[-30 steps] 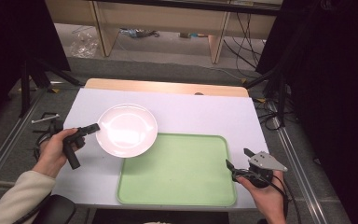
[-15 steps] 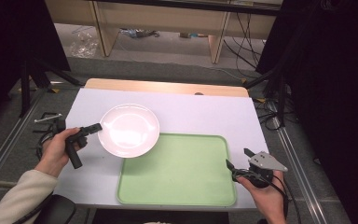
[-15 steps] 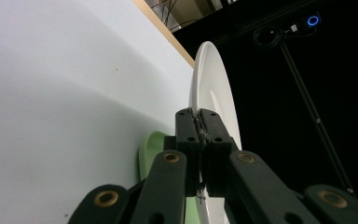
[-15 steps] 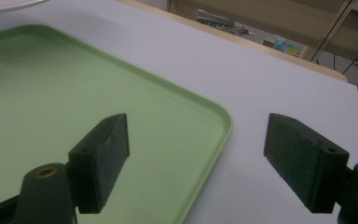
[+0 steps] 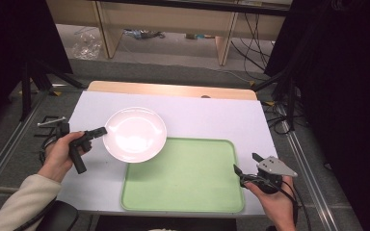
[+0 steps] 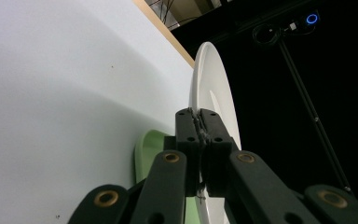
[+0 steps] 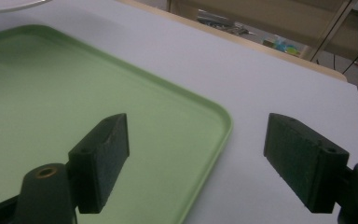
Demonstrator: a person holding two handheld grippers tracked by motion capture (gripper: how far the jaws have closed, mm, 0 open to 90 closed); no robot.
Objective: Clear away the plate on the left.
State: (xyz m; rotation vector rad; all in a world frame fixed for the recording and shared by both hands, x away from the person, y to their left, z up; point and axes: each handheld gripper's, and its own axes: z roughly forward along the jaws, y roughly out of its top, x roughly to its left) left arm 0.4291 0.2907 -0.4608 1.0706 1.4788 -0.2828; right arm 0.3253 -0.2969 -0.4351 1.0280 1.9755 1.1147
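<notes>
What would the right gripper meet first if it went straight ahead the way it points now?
Probably the green tray's right rim: the open right gripper straddles that edge, with white table beyond. Its height above the rim is unclear.

Lab: black curtains; floor cables; tripod legs

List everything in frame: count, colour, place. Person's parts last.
Round white ceramic plate: 1, white, held at its left rim, its right edge over the tray's far-left corner.
Rectangular green plastic tray: 1, pale green, near-right part of the table, nothing lying in it.
White-topped table: 1, white with a wooden far edge.
Left tongs: 1, black, shut on the plate rim.
Right tongs: 1, black with a grey plate on top, open, by the tray's right edge.
Hands: 2, one per tongs, at the near table edge.
</notes>
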